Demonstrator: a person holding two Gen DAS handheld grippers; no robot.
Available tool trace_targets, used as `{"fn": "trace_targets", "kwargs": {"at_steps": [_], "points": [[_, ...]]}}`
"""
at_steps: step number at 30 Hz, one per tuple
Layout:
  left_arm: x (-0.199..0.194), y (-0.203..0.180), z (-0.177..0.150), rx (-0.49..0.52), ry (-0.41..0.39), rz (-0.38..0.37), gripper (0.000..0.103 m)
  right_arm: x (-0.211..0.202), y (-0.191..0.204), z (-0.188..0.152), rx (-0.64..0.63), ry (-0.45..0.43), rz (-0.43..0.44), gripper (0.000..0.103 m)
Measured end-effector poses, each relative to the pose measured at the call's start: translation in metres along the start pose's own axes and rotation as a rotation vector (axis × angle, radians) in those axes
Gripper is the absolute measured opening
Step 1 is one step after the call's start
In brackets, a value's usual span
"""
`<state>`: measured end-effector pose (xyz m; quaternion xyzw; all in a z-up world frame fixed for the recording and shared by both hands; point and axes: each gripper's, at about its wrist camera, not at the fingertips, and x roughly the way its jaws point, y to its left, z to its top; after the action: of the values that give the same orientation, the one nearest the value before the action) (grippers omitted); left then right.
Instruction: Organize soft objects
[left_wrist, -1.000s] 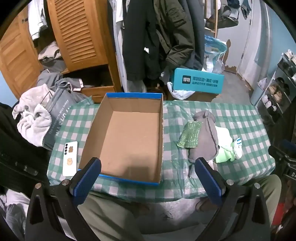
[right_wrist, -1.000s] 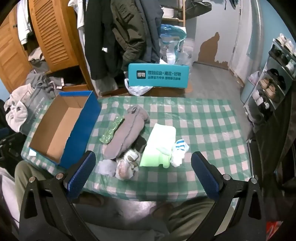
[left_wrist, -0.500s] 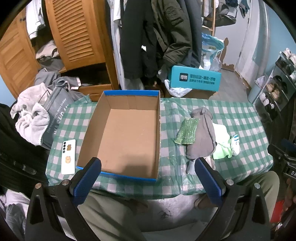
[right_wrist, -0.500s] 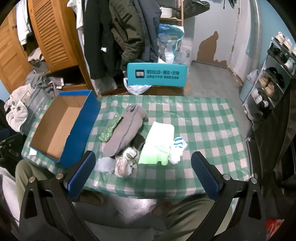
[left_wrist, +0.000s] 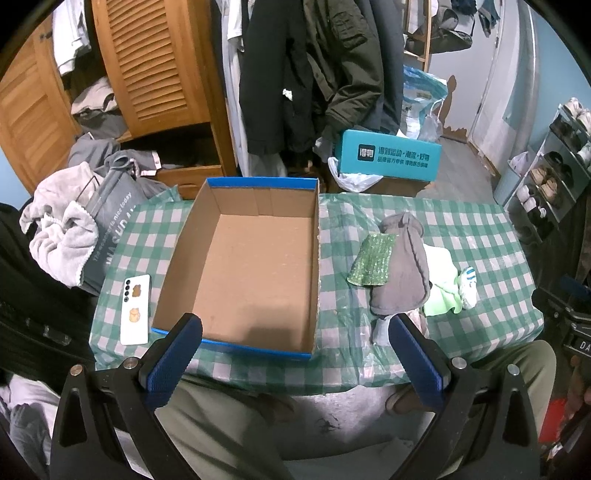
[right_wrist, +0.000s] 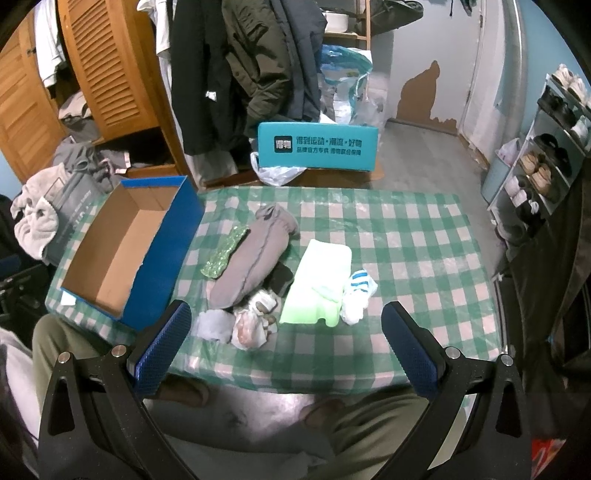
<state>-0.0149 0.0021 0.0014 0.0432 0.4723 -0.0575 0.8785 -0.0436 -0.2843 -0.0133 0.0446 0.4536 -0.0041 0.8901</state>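
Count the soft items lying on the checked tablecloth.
7 visible: sequined green cloth, grey garment, dark item, light-green cloth, striped sock, grey bundle, pinkish bundle. More may be hidden underneath.

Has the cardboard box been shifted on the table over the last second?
No. The cardboard box lies just as before on the checked tablecloth, with the white phone beside it unchanged. Only the camera drifted; the box stays empty.

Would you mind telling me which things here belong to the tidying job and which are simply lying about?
Belongs to the job:
- cardboard box, open and bare inside
- grey garment
- green sequinned piece
- light green cloth
- white striped sock
- small pale bundles

Just lying about:
- phone
- teal box
- hanging coats
- shoe rack
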Motion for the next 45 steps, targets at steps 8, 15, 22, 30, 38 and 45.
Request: {"fn": "trace_targets", "kwargs": {"at_steps": [8, 15, 22, 30, 38, 45], "points": [[0.000, -0.003, -0.002, 0.003, 0.013, -0.009, 0.102, 0.002, 0.003, -0.002, 0.003, 0.003, -0.003, 0.102], [0.001, -0.004, -0.001, 0.001, 0.014, -0.011, 0.102, 0.002, 0.000, -0.005, 0.003, 0.001, 0.000, 0.102], [0.003, -0.007, 0.002, 0.009, 0.024, -0.008, 0.102, 0.002, -0.002, -0.004, 0.004, 0.003, 0.000, 0.102], [0.007, -0.010, 0.002, 0.016, 0.032, -0.004, 0.102, 0.003, -0.003, -0.005, 0.006, 0.006, 0.000, 0.102], [0.013, -0.010, 0.004, 0.026, 0.042, -0.005, 0.102, 0.004, -0.004, -0.007, 0.009, 0.011, 0.000, 0.102], [0.023, -0.014, 0.009, 0.043, 0.066, -0.008, 0.102, 0.006, -0.006, -0.010, 0.009, 0.017, -0.003, 0.102]]}}
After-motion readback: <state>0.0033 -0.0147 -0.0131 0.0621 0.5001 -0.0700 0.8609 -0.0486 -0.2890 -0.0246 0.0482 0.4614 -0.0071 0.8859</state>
